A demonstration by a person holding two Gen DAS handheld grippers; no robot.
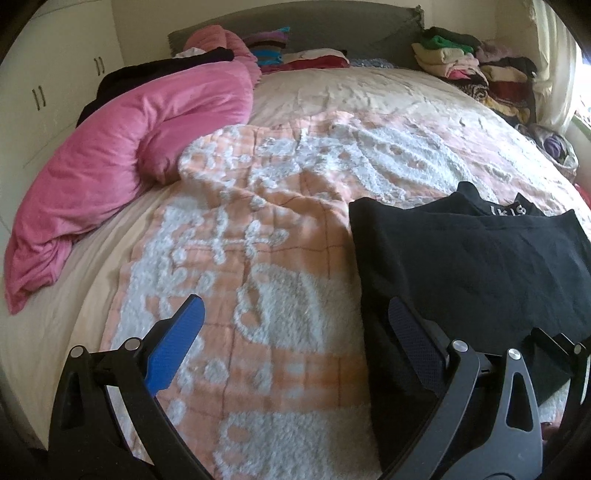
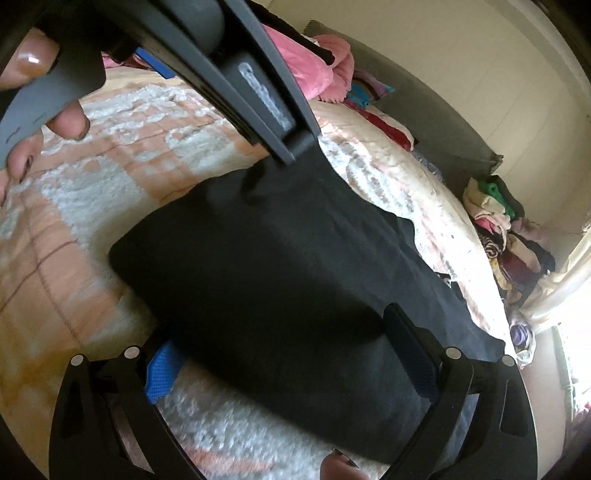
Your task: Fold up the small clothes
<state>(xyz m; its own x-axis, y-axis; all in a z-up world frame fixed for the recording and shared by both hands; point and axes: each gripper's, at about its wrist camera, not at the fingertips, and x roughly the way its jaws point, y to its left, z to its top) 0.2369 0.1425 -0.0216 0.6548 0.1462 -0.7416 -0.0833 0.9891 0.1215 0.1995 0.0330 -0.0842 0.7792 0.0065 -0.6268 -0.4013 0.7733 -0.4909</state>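
A black garment (image 1: 480, 266) with a lettered waistband lies folded on the peach-and-white blanket (image 1: 266, 229). My left gripper (image 1: 295, 301) hovers open at its left edge. Its blue-padded left finger (image 1: 181, 339) is over the blanket and its right finger (image 1: 413, 339) is over the black cloth. In the right wrist view the black garment (image 2: 280, 266) fills the middle. My right gripper (image 2: 282, 328) is open wide at the near edge, and the cloth covers the tip of its left finger (image 2: 162, 373). The left gripper's body (image 2: 258, 92) crosses the top, held by a hand (image 2: 66, 118).
A pink duvet (image 1: 122, 158) is bunched along the bed's left side. Stacks of folded clothes (image 1: 476, 70) sit at the far right corner by the grey headboard (image 1: 332, 33). White cupboards (image 1: 44, 92) stand to the left. A bright window (image 2: 576, 332) is on the right.
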